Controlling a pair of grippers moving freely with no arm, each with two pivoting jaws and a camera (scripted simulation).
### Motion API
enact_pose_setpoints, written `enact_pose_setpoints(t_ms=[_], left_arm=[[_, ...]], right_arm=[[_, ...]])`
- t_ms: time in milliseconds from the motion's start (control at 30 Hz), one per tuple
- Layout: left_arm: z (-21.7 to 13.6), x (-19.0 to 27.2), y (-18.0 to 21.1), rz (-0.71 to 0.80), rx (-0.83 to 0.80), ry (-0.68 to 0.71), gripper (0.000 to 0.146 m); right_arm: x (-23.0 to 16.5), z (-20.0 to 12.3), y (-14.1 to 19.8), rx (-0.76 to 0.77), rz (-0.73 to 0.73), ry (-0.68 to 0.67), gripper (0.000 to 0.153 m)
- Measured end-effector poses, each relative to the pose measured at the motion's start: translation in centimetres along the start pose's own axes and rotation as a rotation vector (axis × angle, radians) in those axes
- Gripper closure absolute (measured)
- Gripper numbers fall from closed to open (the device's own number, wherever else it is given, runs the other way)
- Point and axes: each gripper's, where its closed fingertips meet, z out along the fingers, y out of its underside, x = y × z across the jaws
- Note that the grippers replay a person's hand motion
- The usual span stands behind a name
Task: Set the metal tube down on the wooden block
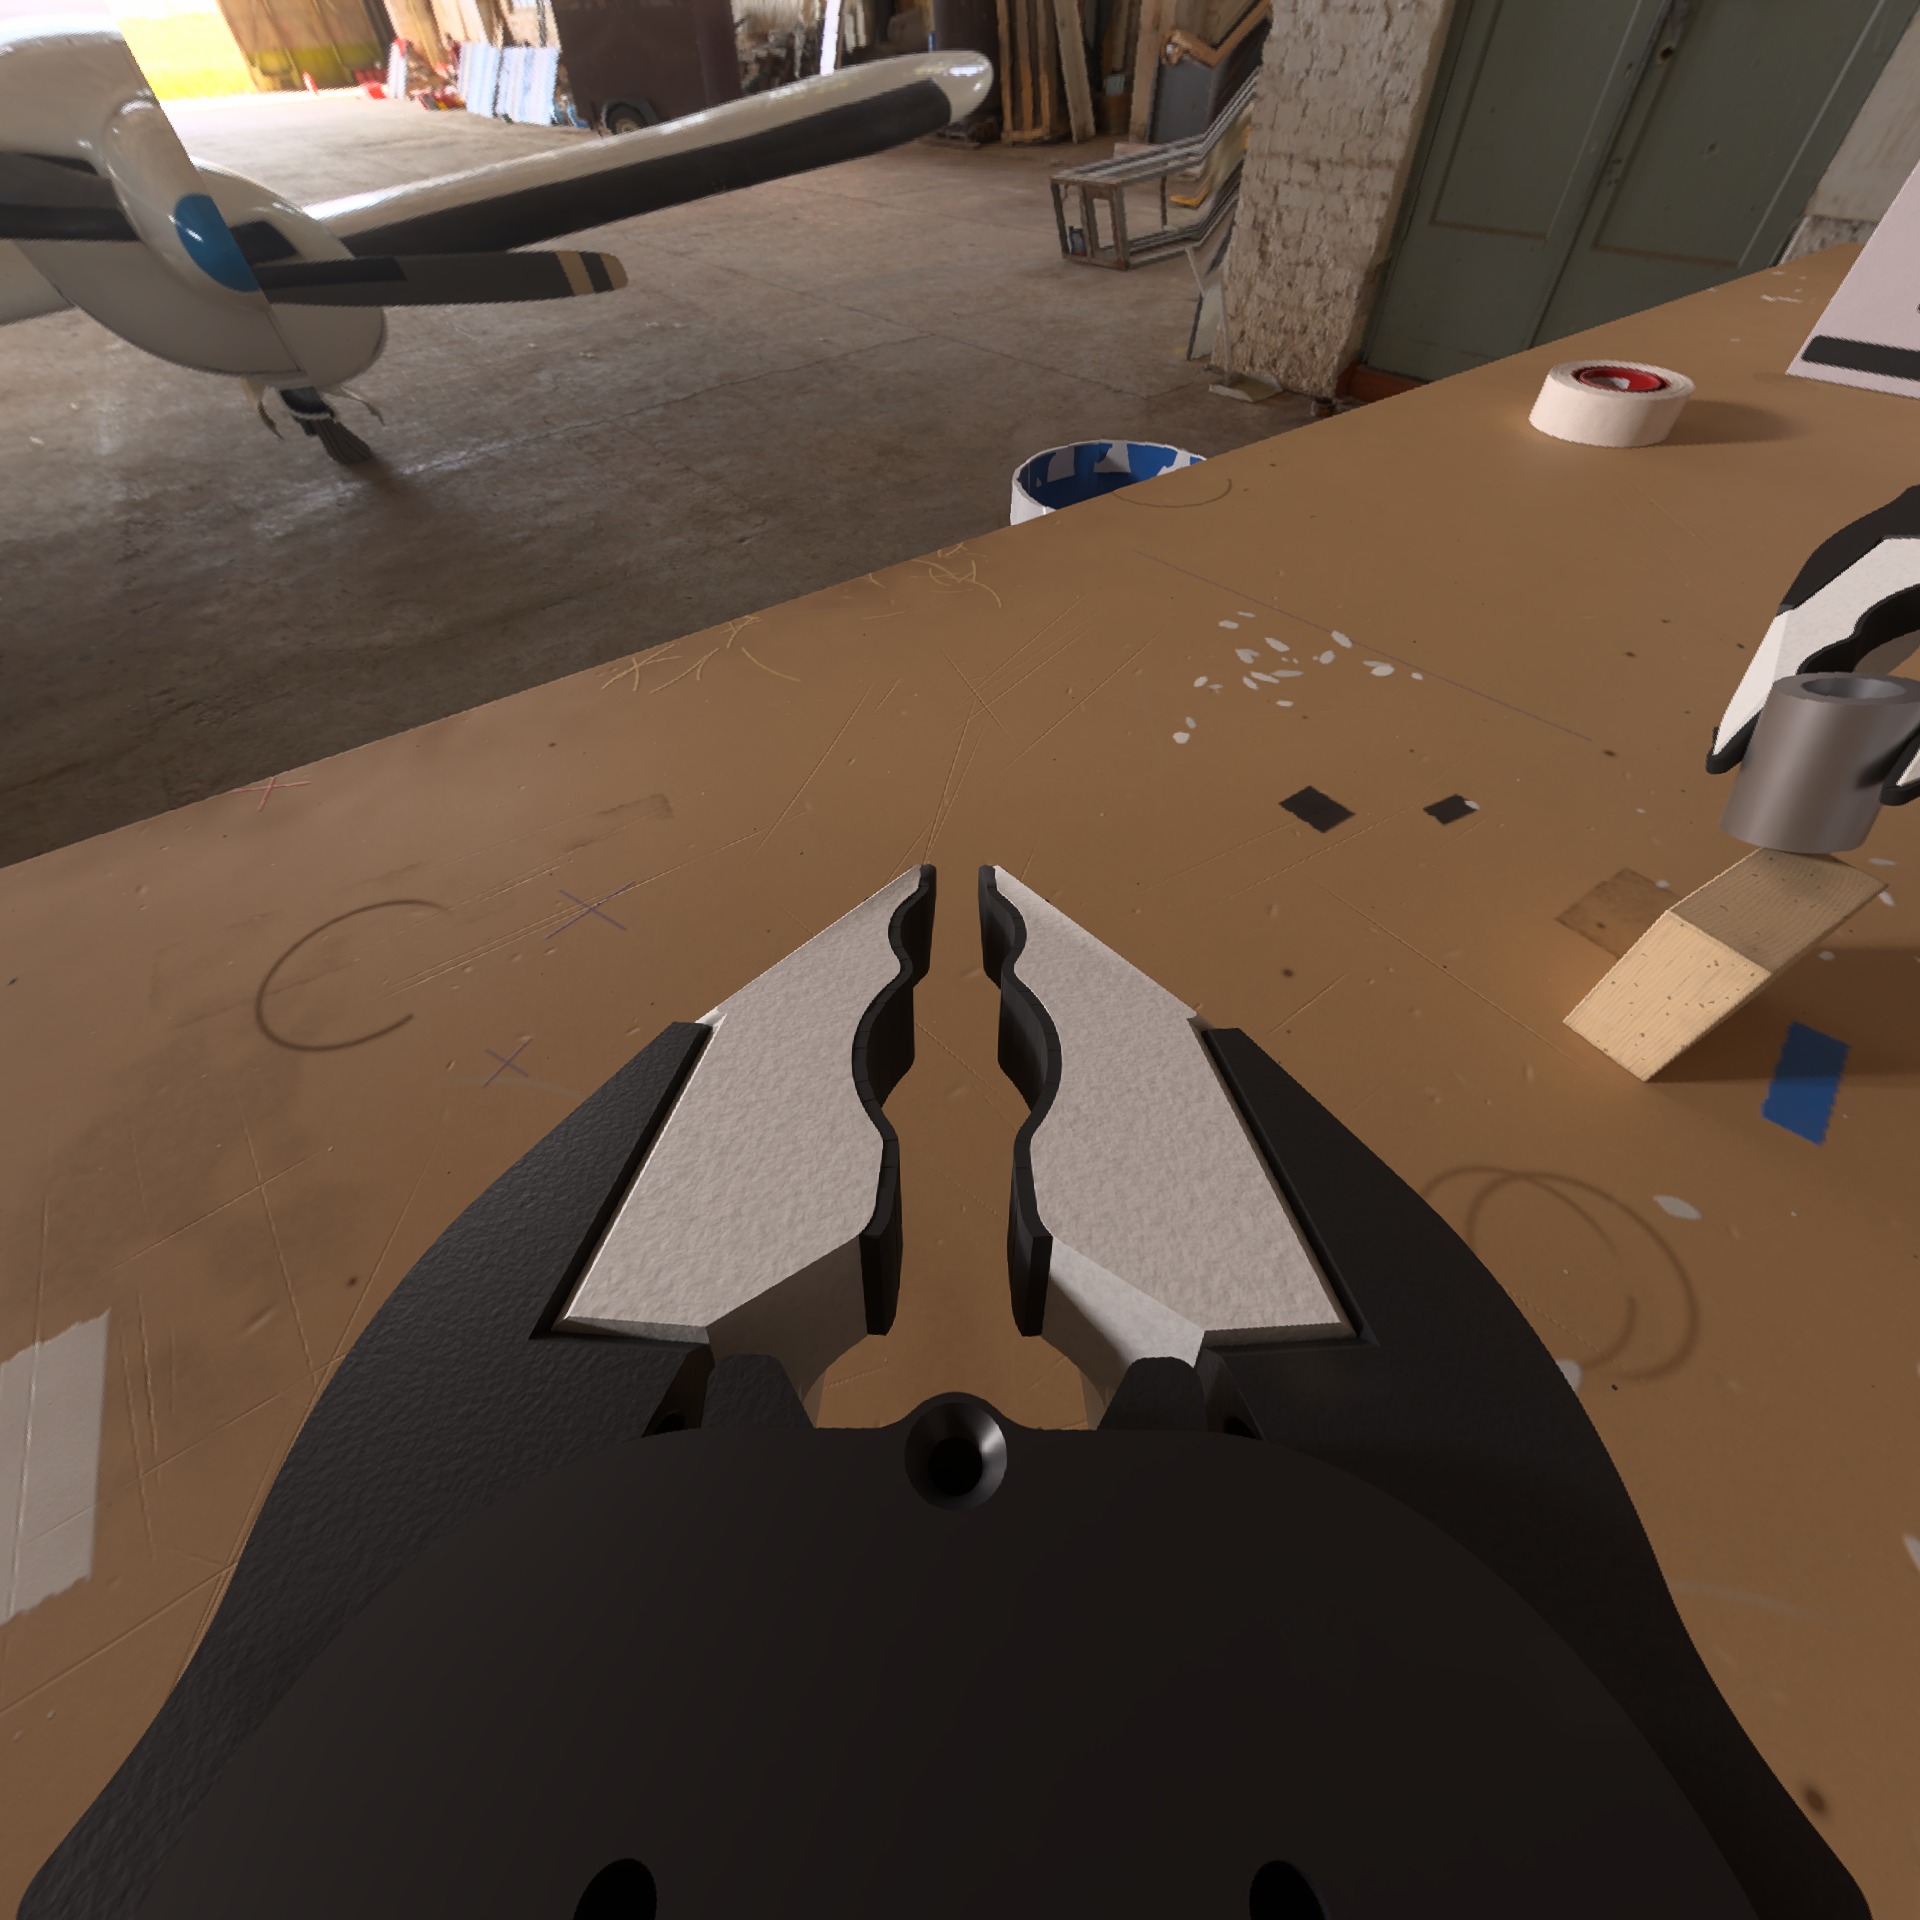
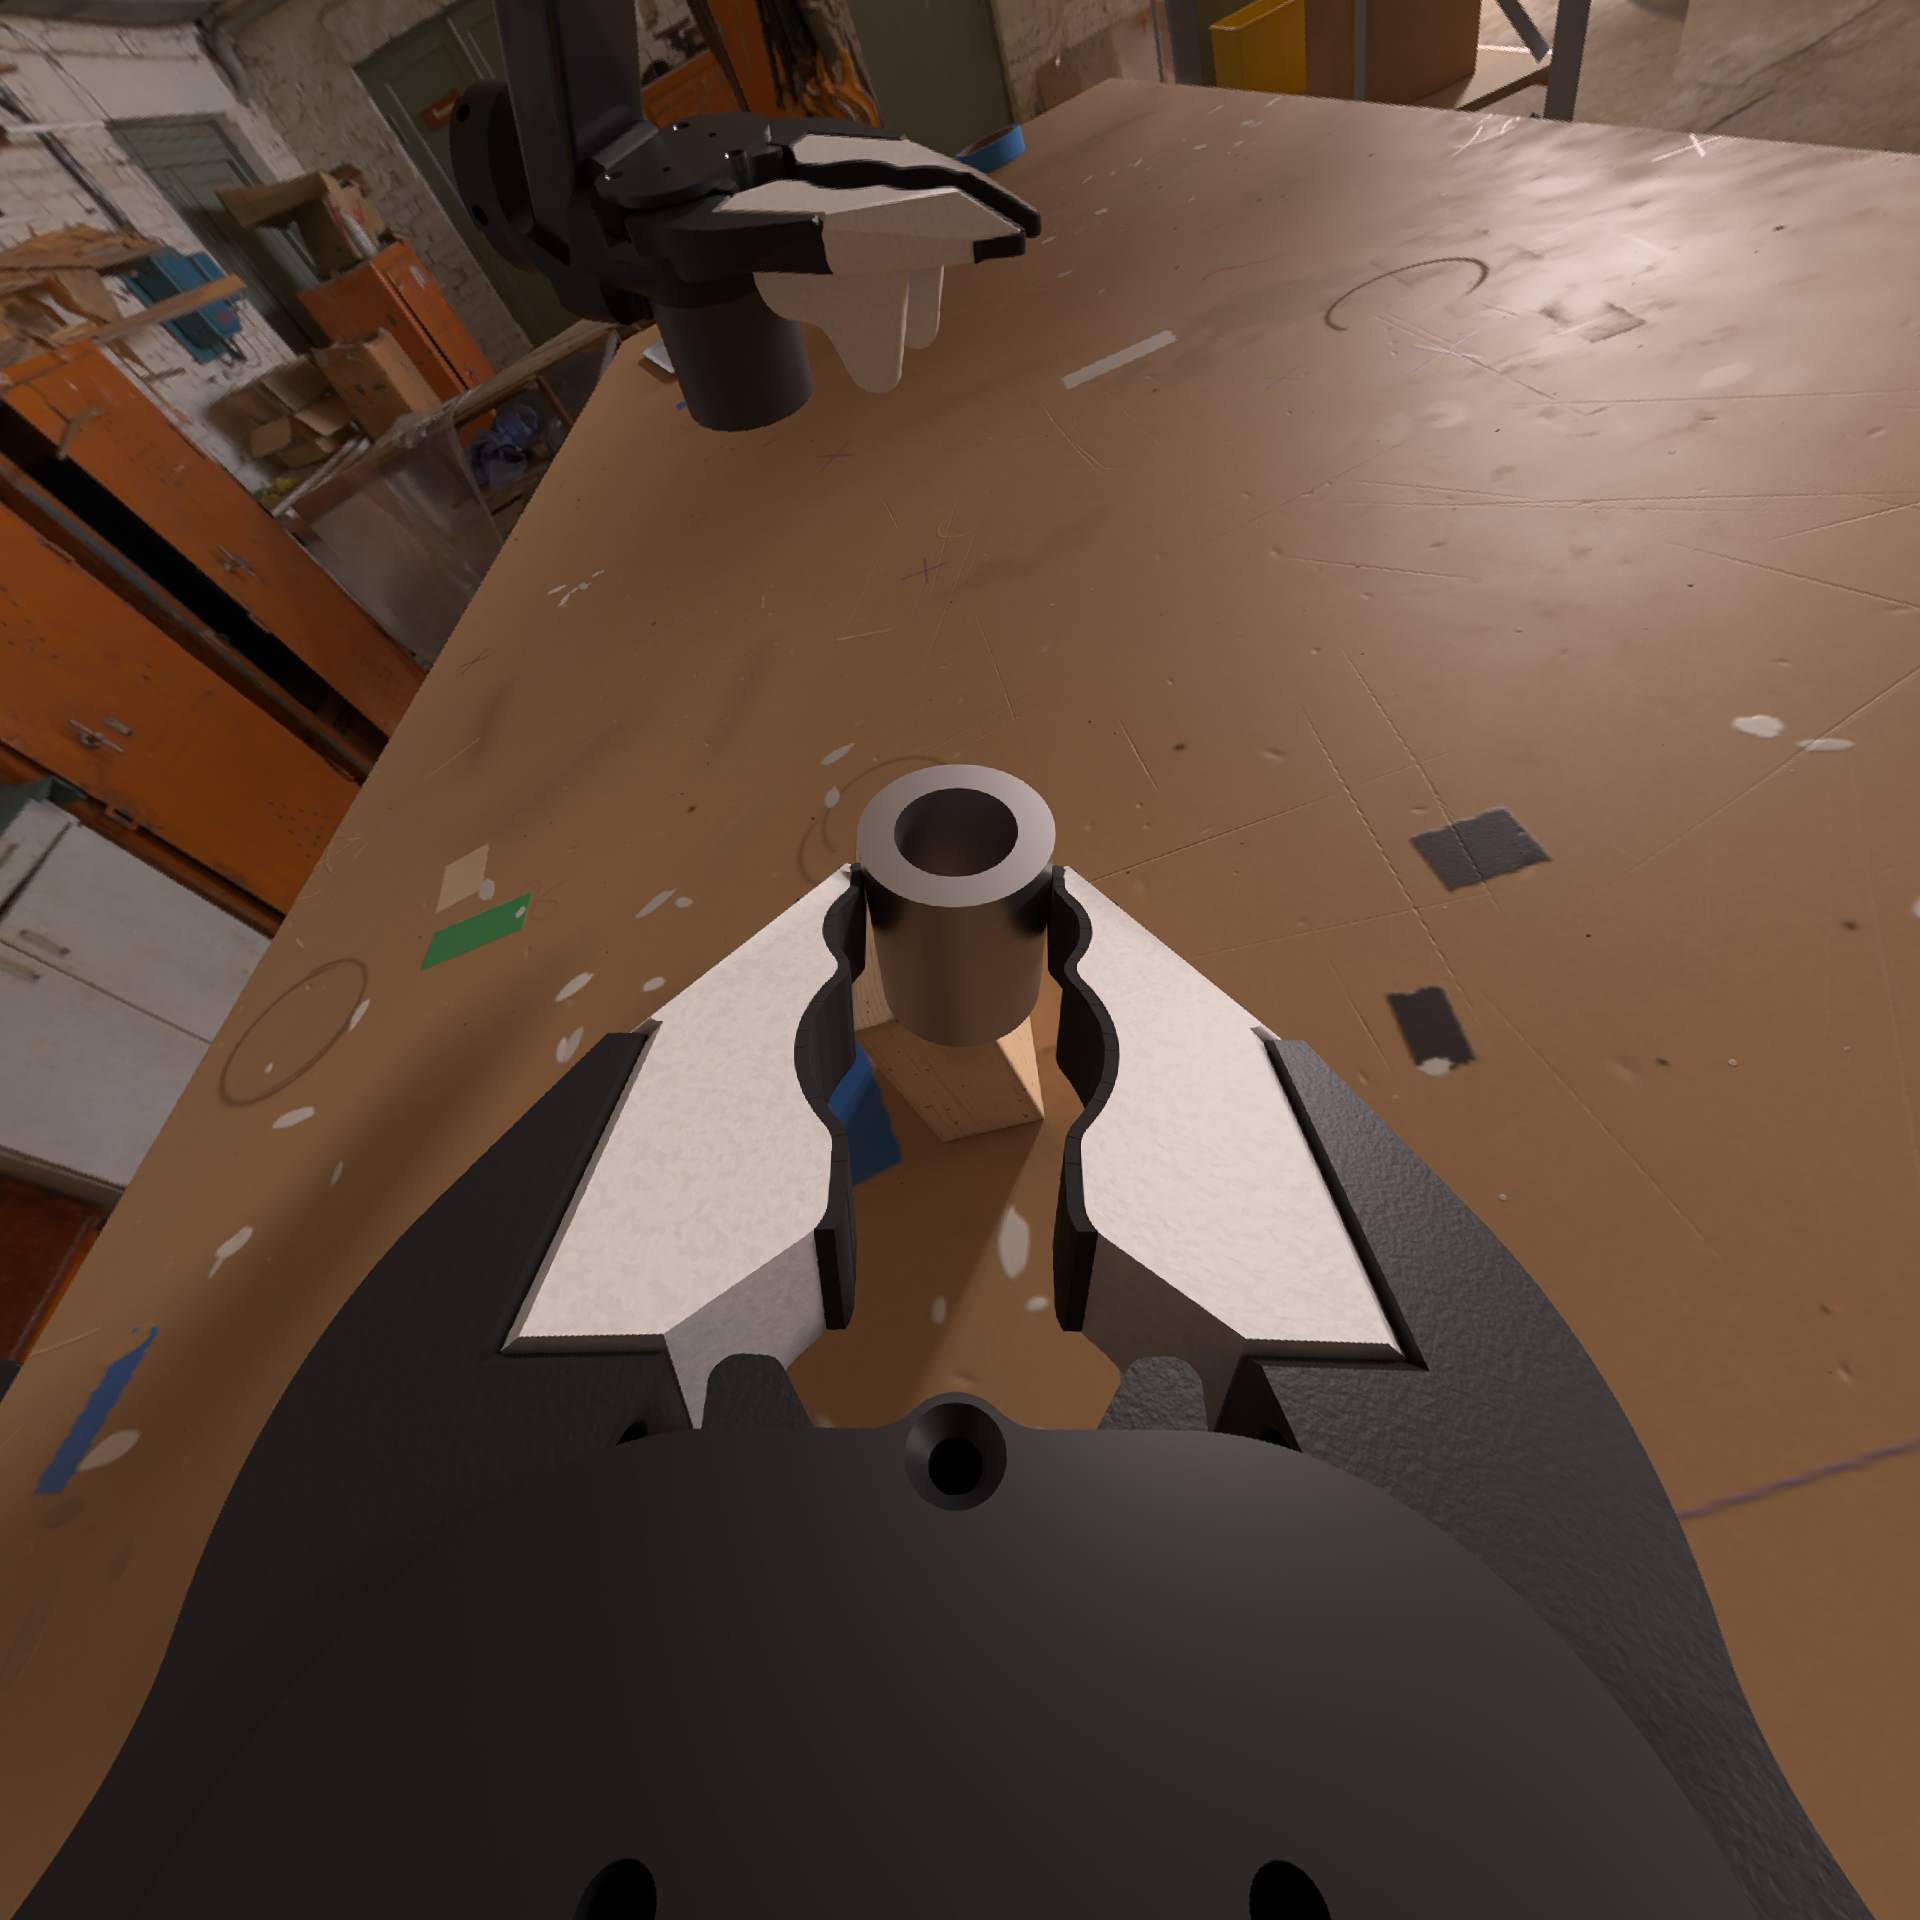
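My right gripper (image 2: 954, 883) is shut on the grey metal tube (image 2: 951, 935), pinching it upright between its fingertips. The tube hangs just over the pale wooden block (image 2: 961, 1091), which lies on the brown table. In the left wrist view the tube (image 1: 1813, 779) has its lower end at the block's (image 1: 1704, 966) top face; I cannot tell if they touch. My left gripper (image 1: 956, 883) is shut and empty, hovering over bare table to the left of the block. It also shows far off in the right wrist view (image 2: 997, 223).
A white tape roll (image 1: 1610, 405) and a white board (image 1: 1870, 312) lie at the far right. A blue-and-white bucket (image 1: 1091, 478) stands past the table edge. A blue tape patch (image 1: 1803, 1081) is beside the block. Orange cabinets (image 2: 156, 623) stand beyond the table's left edge.
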Motion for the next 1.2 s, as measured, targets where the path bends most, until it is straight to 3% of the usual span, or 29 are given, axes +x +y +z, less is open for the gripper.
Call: enact_pose_setpoints(t_ms=[1000, 1167, 1200], left_arm=[[0.3, 0.1, 0.7, 0.028, -0.038, -0.003, 0.137], [0.6, 2.0, 0.2, 0.005, -0.013, 0.086, 0.133], [0.7, 2.8, 0.0, -0.01, 0.001, 0.132, 0.131]], right_arm=[[-2.1, 2.5, 0.2, -0.069, -0.163, -0.029, 0.117], [-2.2, 2.7, -0.2, -0.056, -0.151, -0.012, 0.116], [-2.2, 2.4, -0.6, -0.036, -0.138, -0.009, 0.102]])
